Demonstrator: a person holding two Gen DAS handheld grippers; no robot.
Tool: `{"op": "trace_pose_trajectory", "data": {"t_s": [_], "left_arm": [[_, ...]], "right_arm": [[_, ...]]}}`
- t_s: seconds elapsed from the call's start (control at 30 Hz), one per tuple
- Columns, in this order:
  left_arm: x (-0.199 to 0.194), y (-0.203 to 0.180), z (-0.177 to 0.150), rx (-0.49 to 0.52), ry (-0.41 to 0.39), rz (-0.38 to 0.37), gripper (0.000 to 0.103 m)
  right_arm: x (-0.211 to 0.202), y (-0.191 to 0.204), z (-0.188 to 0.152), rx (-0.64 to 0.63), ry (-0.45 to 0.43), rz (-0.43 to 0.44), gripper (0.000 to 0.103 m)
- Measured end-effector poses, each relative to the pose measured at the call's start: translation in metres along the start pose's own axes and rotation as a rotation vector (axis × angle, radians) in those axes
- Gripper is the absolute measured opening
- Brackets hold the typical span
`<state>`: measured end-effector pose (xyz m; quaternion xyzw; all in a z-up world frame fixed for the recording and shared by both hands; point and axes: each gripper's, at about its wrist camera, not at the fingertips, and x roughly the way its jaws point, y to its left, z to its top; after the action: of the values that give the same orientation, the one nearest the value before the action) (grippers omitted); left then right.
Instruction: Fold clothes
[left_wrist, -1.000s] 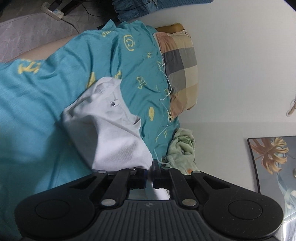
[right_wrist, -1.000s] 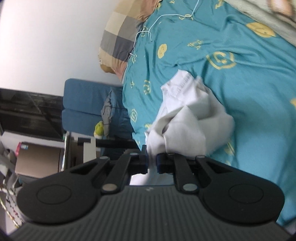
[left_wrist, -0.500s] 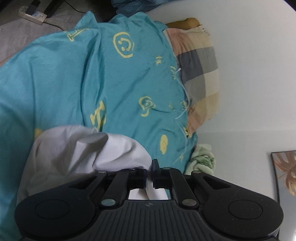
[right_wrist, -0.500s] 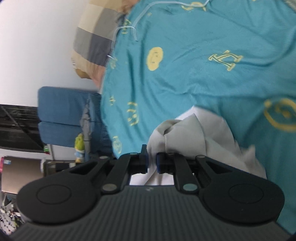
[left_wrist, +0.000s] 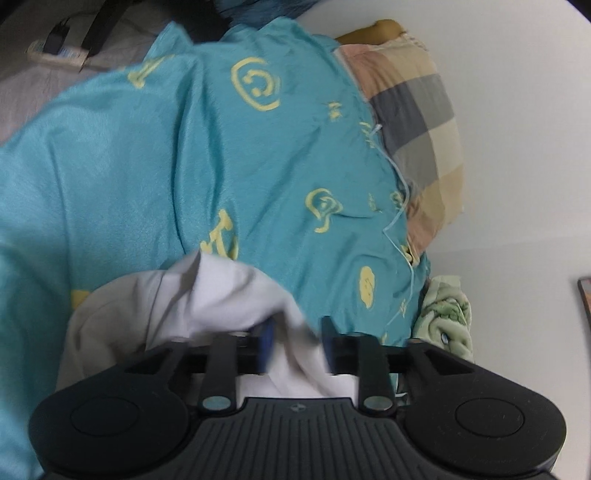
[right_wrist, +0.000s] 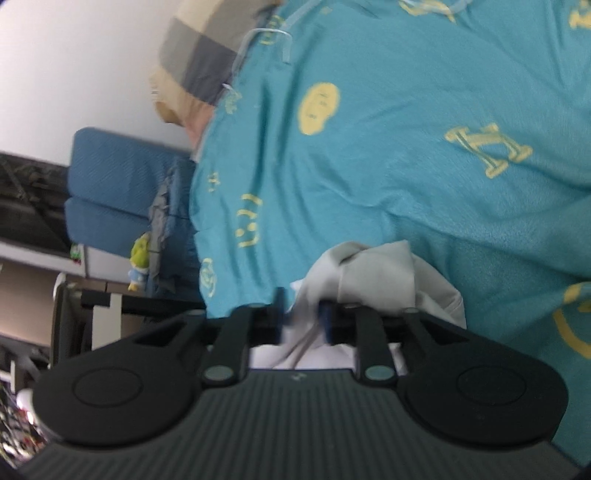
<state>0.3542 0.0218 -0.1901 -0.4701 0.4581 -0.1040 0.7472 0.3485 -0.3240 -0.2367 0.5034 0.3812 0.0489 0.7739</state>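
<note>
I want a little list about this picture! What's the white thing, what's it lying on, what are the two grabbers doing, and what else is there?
clothing: white garment, bunched up, not folded flat
lying on: teal bedspread with yellow smiley prints
left gripper: jaws apart, white cloth between them
right gripper: jaws apart, white cloth between them
at the bed's head: checked pillow
beside the bed: green cloth; blue chair
picture quality: blurry near the fingertips

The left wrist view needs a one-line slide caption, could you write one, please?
Left gripper open around white garment on teal bedspread, checked pillow beyond.
</note>
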Motion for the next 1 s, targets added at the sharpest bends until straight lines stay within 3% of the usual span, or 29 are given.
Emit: {"op": "trace_pose_trajectory", "data": {"t_s": [0.03,0.1,0.23,0.33,0.53,0.7,1.0], "left_arm": [[-0.008,-0.004,-0.004,0.017,-0.005,0.003,0.048],[-0.024,-0.012,-0.011,0.052,-0.016,0.01,0.057],[-0.062,-0.018,-0.031,0.09,-0.025,0.016,0.081],[-0.089,-0.008,-0.055,0.091,-0.016,0.022,0.086],[-0.106,0.037,-0.091,0.007,0.06,-0.018,0.087],[-0.085,0.063,-0.095,-0.06,0.133,-0.083,0.087],[-0.055,0.086,-0.075,-0.127,0.136,-0.129,0.085]], "right_arm": [[-0.007,0.005,-0.002,-0.017,-0.018,0.015,0.061],[-0.025,0.014,-0.01,-0.047,-0.049,0.048,0.077],[-0.057,0.023,-0.031,-0.067,-0.073,0.085,0.077],[-0.072,0.012,-0.054,-0.006,-0.074,0.058,0.077],[-0.08,-0.036,-0.101,0.197,-0.001,-0.012,0.077],[-0.067,-0.065,-0.115,0.341,0.0,-0.027,0.076],[-0.04,-0.071,-0.107,0.355,-0.04,0.029,0.076]]}}
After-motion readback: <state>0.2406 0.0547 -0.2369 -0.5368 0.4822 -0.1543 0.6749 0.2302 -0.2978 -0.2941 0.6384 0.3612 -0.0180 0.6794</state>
